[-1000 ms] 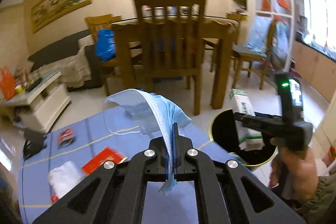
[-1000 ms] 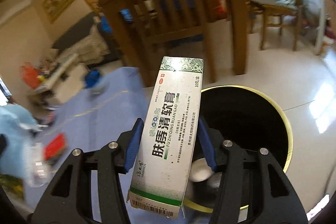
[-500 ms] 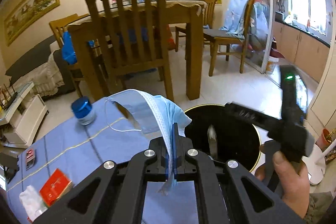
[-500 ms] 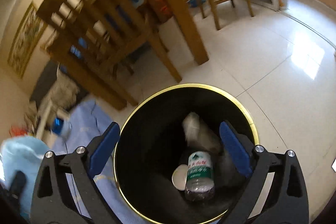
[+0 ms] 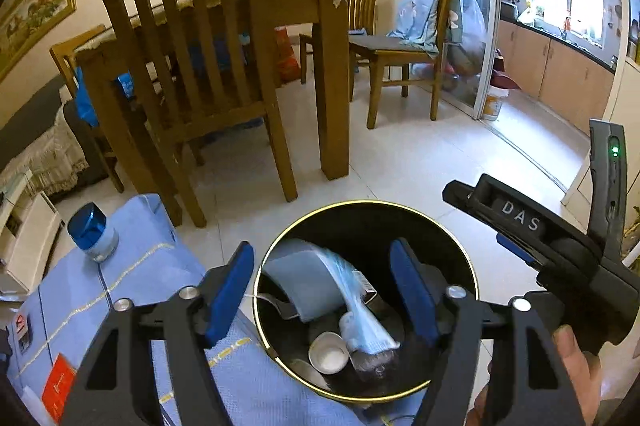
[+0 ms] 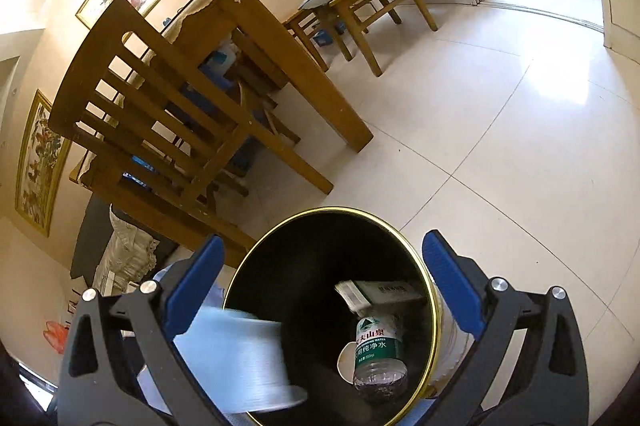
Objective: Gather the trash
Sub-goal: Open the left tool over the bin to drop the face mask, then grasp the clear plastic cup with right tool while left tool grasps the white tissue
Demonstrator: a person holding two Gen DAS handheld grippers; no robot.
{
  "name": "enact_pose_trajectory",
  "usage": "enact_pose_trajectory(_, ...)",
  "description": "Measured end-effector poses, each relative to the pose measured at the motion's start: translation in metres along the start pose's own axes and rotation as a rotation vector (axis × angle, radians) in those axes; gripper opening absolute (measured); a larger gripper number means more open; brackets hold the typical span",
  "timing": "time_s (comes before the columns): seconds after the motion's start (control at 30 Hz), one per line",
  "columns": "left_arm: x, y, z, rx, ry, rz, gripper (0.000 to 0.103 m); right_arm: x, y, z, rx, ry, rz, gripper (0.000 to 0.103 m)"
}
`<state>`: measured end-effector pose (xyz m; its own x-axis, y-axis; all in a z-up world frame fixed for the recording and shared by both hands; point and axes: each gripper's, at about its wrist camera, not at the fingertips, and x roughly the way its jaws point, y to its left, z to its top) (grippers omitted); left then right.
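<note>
A black trash bin with a gold rim (image 5: 360,204) (image 6: 430,290) stands on the floor by a low table. My left gripper (image 5: 322,290) is open above it, and a blue face mask (image 5: 316,286) falls into the bin; it shows blurred in the right wrist view (image 6: 240,362). My right gripper (image 6: 320,290) is open and empty over the bin; it shows from the side in the left wrist view (image 5: 472,198). Inside lie a white medicine box (image 6: 380,292), a plastic water bottle (image 6: 376,350) and a white cap (image 5: 328,352).
The low table has a blue cloth (image 5: 132,290) with a blue-capped jar (image 5: 92,232) and a red packet (image 5: 58,382) on it. A wooden chair (image 5: 200,66) and dining table (image 5: 320,46) stand just behind the bin. White tiled floor (image 6: 500,146) lies to the right.
My right gripper opened and dropped the medicine box into the bin. My left gripper moved over the bin and opened, letting go of the face mask.
</note>
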<state>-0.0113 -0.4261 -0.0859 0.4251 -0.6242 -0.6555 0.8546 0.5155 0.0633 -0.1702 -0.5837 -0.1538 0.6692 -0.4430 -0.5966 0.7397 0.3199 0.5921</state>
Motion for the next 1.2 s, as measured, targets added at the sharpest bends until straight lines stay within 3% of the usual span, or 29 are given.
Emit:
enact_pose_trajectory(0.23,-0.014,0.021,-0.023,-0.029,0.037,0.042,0.07,0.003,0.01,-0.005,-0.028,0.011,-0.01,0.097)
enact_pose_trajectory(0.37,-0.046,0.052,-0.052,-0.069,0.037,0.167,0.097,0.008,0.024,-0.011,-0.082,0.027,-0.029,0.097)
enact_pose_trajectory(0.53,-0.1,0.091,-0.11,-0.107,0.058,0.303,0.096,0.018,0.049,-0.024,-0.212,0.071,-0.034,0.097)
enact_pose_trajectory(0.67,-0.139,0.125,-0.159,-0.157,0.083,0.417,0.096,0.034,0.099,-0.06,-0.436,0.199,0.078,0.097)
enact_pose_trajectory(0.83,-0.174,0.173,-0.201,-0.291,0.109,0.497,0.096,0.02,0.176,-0.135,-0.817,0.301,0.273,0.097)
enact_pose_trajectory(0.97,-0.201,0.206,-0.231,-0.422,0.108,0.525,0.096,0.008,0.231,-0.207,-0.993,0.495,0.458,0.097)
enact_pose_trajectory(1.1,-0.228,0.232,-0.255,-0.514,0.102,0.561,0.096,0.026,0.276,-0.253,-0.972,0.668,0.43,0.097)
enact_pose_trajectory(1.2,-0.244,0.245,-0.271,-0.573,0.085,0.578,0.096,0.044,0.283,-0.269,-0.69,0.911,0.498,0.097)
